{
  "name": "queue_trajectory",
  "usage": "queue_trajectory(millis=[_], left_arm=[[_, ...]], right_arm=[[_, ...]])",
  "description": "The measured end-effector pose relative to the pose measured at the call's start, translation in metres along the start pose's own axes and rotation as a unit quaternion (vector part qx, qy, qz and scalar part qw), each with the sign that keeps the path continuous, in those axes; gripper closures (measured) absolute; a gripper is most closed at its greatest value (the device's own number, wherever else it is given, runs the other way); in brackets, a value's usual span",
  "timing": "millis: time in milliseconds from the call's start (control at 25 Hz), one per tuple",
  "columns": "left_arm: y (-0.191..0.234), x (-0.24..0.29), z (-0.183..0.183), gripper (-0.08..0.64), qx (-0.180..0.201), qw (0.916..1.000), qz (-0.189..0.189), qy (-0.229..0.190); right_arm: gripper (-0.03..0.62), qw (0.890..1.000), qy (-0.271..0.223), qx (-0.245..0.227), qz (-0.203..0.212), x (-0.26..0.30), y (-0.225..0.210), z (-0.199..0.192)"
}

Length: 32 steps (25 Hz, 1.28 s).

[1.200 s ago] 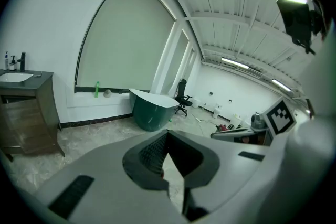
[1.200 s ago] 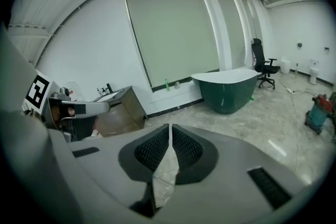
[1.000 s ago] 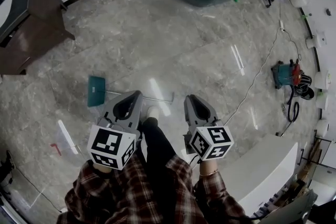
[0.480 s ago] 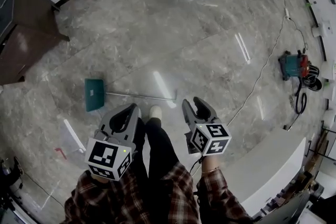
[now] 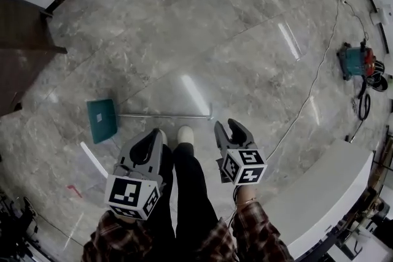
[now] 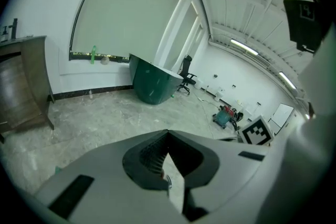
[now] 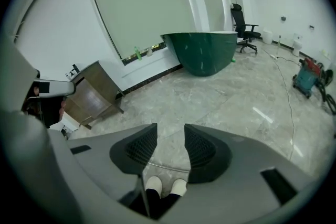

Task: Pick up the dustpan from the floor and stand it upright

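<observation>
Dustpan [image 5: 103, 123] lies on the floor [image 5: 184, 40], its small label [image 5: 99, 118] unreadable.

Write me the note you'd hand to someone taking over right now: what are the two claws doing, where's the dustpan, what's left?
Left gripper: shut, empty.
Right gripper: open, empty, close to the handle's free end in the head view.
Dustpan: lying flat on the floor, its long metal handle running across in front of the person's shoes.
Done: nothing; neither gripper touches it.
Left: grip the dustpan, lift it, stand it upright.
</observation>
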<state>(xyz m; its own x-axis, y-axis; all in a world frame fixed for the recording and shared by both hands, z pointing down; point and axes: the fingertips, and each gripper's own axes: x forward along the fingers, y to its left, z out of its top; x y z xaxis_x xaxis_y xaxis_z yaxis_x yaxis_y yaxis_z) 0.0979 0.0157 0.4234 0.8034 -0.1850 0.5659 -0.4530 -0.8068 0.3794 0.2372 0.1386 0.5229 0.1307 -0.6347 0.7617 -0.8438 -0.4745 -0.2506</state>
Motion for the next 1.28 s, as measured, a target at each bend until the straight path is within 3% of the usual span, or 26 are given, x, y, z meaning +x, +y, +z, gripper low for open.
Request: queue_trajectory(millis=[160, 520, 920, 1280], left_arm=[[0.023, 0.048, -0.04, 0.558, -0.008, 0.9997, 0.014, 0.02], [0.075, 0.145, -0.15, 0.558, -0.003, 0.9963, 0.028, 0.082], [0.104, 0.254, -0.265, 0.558, -0.016, 0.9898, 0.022, 0.14], [0.148, 0.327, -0.365, 0.56, 0.025, 0.9802, 0.013, 0.196]], right_arm=[[0.442, 0.999, 0.01, 0.03, -0.016, 0.041, -0.031, -0.036], [0.442, 0.998, 0.037, 0.037, -0.03, 0.134, -0.076, -0.116], [0.442, 0.994, 0.078, 0.045, -0.058, 0.22, -0.131, -0.223], [0.442, 0.989, 0.114, 0.064, -0.074, 0.293, -0.182, -0.308]])
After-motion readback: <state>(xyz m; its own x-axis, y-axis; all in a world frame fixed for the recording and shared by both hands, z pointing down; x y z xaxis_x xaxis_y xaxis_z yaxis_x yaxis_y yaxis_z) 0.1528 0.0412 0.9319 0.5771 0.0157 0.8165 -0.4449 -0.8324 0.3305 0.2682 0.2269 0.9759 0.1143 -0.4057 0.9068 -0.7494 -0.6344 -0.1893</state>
